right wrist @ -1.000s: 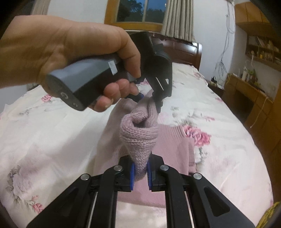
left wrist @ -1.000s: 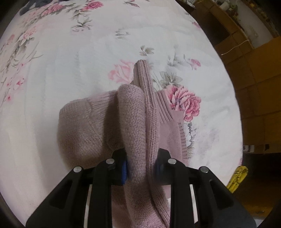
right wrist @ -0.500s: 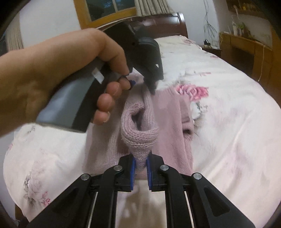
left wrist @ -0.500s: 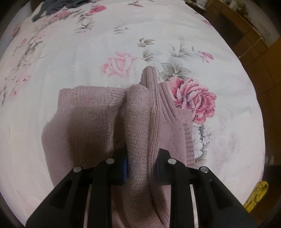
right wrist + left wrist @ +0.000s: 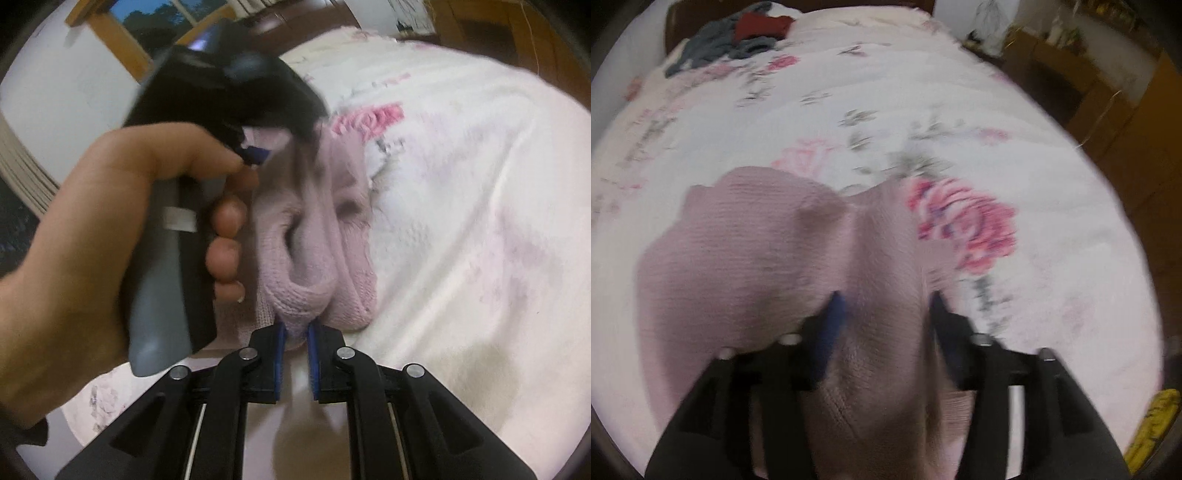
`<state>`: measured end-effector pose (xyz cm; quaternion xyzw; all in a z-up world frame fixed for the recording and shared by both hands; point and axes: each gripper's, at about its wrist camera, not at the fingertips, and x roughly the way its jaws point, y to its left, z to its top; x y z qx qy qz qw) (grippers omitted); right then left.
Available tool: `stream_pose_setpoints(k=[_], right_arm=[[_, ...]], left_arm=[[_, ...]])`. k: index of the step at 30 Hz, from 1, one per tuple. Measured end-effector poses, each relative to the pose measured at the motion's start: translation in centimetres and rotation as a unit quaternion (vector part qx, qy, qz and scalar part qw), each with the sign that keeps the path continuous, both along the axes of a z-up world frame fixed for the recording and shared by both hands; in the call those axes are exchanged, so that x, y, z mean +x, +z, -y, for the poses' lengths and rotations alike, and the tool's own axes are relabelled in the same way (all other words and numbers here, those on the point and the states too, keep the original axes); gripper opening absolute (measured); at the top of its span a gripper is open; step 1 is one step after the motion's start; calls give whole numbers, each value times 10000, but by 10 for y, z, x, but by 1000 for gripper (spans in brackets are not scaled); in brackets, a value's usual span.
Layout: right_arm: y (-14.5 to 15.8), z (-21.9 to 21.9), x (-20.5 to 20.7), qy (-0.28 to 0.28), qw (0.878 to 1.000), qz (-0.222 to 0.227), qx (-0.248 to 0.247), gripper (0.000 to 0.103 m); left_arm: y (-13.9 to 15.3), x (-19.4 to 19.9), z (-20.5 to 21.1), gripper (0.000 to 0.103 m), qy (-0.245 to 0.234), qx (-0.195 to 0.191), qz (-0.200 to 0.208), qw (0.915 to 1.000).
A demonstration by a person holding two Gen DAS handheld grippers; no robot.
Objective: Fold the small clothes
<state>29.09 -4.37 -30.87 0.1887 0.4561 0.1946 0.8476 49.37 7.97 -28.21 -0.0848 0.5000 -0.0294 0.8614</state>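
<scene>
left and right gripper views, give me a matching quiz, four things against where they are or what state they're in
Things:
1. sweater
2. pile of dark clothes
3. right gripper
4. window

States or places:
A. at the far end of the bed
B. on the wall behind the bed
C. shut on a fold of knit
D. pink, lying on the floral bedspread

Pairs: 1-D, 2-A, 3-C, 4-B

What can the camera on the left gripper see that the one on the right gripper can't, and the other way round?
Only the left wrist view shows the heap of grey and red clothes at the bed's far end.

Only the right wrist view shows the bare hand gripping the left gripper's handle, and a wood-framed window.

Both show the pink knitted sweater on the white rose-print bedspread, bunched between each view's own gripper fingers.
</scene>
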Motion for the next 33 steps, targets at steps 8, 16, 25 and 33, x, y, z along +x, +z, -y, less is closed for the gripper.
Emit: stream_pose_setpoints(k=[8, 16, 25, 33], right_arm=[[-16, 31, 24, 426, 9870, -643, 1410, 33], [-18, 48, 74, 861, 9548, -1434, 2458, 75], [-21, 31, 123, 1054, 9537, -1781, 2182, 12], [-32, 54, 113, 901, 9626, -1752, 1860, 19]], left_arm=[[46, -18, -58, 77, -340, -1297, 439, 9900], [47, -79, -129, 78, -694, -2260, 285, 9712], [10, -98, -156, 75, -503, -3500, 59, 9354], [-21, -83, -150, 72, -454, -3883, -360, 9197]])
